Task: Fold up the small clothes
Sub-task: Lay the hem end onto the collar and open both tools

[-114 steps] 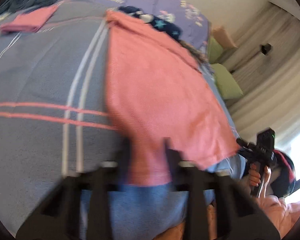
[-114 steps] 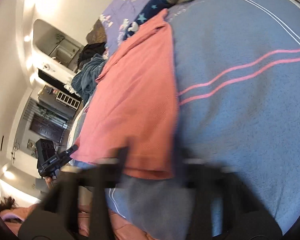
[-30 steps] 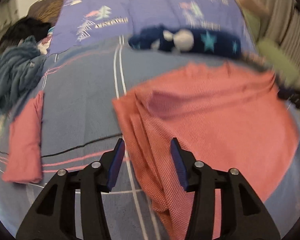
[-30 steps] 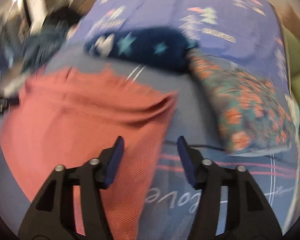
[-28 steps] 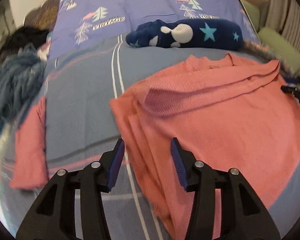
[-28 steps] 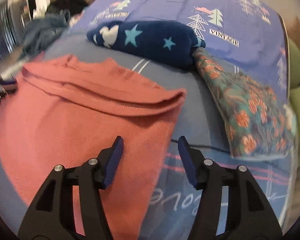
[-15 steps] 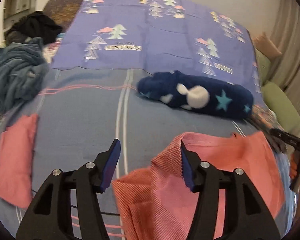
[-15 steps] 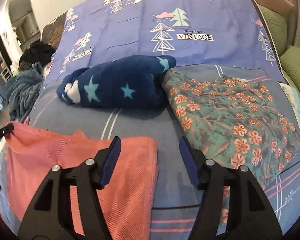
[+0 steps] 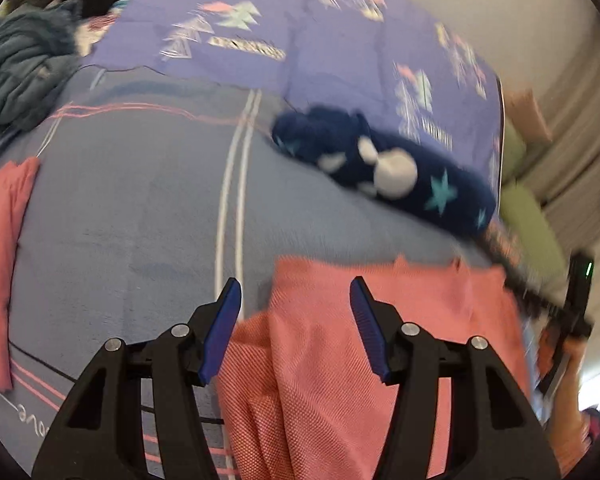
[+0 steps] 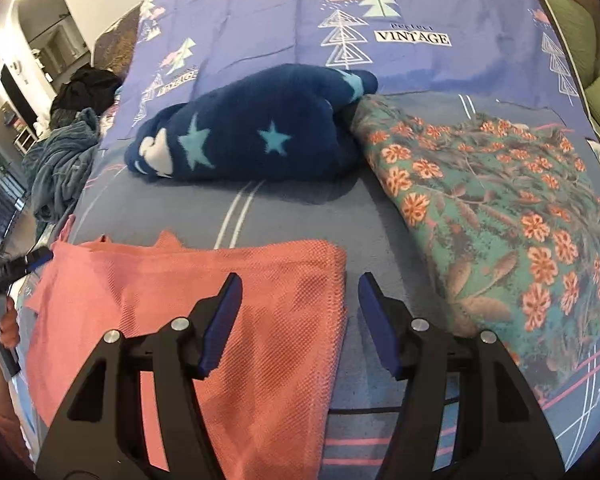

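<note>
A coral-pink knitted garment lies folded over on the grey-blue bed cover. My left gripper is open and empty, its jaws straddling the garment's upper left corner. In the right wrist view the same garment lies flat, and my right gripper is open and empty over its upper right corner. The other gripper shows at the far edge of each view.
A navy star-print fleece bundle lies beyond the garment. A green floral cloth is at the right. A folded pink piece lies at the left, with a grey-blue heap behind it. A purple tree-print sheet covers the head end.
Both grippers let go of the garment, which now lies folded over. Both have drawn back and lowered toward its top corners; the left view is swinging and blurred.
</note>
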Motion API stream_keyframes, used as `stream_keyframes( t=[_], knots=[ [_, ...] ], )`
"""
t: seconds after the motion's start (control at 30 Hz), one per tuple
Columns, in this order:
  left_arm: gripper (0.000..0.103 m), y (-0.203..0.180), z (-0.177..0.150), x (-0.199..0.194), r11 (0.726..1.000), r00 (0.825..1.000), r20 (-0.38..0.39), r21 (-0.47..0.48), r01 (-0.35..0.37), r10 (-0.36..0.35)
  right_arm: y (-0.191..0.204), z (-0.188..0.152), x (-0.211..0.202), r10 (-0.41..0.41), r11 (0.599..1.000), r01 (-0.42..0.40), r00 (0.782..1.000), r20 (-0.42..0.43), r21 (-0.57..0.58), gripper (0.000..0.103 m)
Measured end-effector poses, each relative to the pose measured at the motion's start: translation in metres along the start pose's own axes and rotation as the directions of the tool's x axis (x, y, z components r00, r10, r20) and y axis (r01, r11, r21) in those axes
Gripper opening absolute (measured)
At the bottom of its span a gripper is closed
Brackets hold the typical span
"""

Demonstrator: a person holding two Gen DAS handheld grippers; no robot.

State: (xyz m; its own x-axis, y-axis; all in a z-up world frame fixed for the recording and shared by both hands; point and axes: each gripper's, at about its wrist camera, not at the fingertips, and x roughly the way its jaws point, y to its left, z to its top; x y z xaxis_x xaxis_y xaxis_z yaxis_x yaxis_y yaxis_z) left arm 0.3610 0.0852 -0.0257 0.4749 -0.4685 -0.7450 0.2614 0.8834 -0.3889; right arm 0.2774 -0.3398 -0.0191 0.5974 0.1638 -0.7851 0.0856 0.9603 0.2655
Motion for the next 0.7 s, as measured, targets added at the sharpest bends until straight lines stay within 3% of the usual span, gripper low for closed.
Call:
stream_keyframes(
  t=[0.03,0.1,0.13,0.17,0.33,0.4,0.47,0.53,0.57,0.63,0.7],
  knots=[
    [0.057,-0.003,-0.003,0.005,1.000,1.000,-0.008,0.019,0.004,-0.004,0.001,0.000,0.001,0.002,1.000,-0.002,1.000,0.001,-0.004,0.034],
    [0.046,-0.006,-0.006,0.010,0.999,1.000,-0.003,0.034,0.017,-0.016,0.002,-0.001,0.005,0.012,1.000,-0.012,1.000,-0.013,-0.012,0.003],
    [0.007,-0.010,-0.006,0.012,0.999,1.000,0.009,0.049,0.002,-0.003,0.002,-0.001,0.005,0.012,1.000,-0.012,1.000,-0.004,-0.003,0.003],
    [0.001,-0.012,-0.005,0.012,0.998,1.000,0.016,0.059,-0.003,0.002,0.004,-0.002,0.000,0.012,1.000,-0.012,1.000,0.028,-0.007,0.003],
    [0.001,-0.026,0.001,-0.027,0.993,0.986,0.164,0.115,0.000,-0.019,0.011,0.004,-0.039,0.008,0.999,0.000,0.984,0.179,-0.044,0.003],
    [0.002,-0.026,0.006,-0.030,0.993,0.983,0.185,0.111,-0.037,0.016,0.009,0.011,-0.038,-0.003,1.000,0.008,0.984,0.177,-0.030,0.003],
    [0.002,-0.020,0.013,-0.019,0.994,0.985,0.166,0.078,-0.071,0.057,0.009,0.018,-0.020,-0.026,0.999,0.030,0.990,0.137,-0.027,0.003],
    [0.007,-0.015,0.014,0.002,0.988,0.987,0.105,0.082,-0.128,0.119,0.009,0.017,0.004,-0.085,0.995,0.088,0.995,0.061,-0.040,0.024],
    [0.008,-0.012,0.012,0.010,0.984,0.986,0.069,0.089,-0.156,0.151,0.006,0.013,0.011,-0.131,0.991,0.132,0.991,0.030,-0.029,0.027],
    [0.009,-0.010,0.004,0.011,0.974,0.979,0.051,0.103,-0.204,0.199,0.002,0.000,0.004,-0.109,0.994,0.109,0.993,0.041,-0.013,0.029],
    [0.020,-0.006,-0.009,-0.007,0.976,0.980,0.078,0.109,-0.189,0.181,-0.001,-0.015,-0.017,-0.100,0.995,0.102,0.992,0.079,-0.012,0.036]
  ],
)
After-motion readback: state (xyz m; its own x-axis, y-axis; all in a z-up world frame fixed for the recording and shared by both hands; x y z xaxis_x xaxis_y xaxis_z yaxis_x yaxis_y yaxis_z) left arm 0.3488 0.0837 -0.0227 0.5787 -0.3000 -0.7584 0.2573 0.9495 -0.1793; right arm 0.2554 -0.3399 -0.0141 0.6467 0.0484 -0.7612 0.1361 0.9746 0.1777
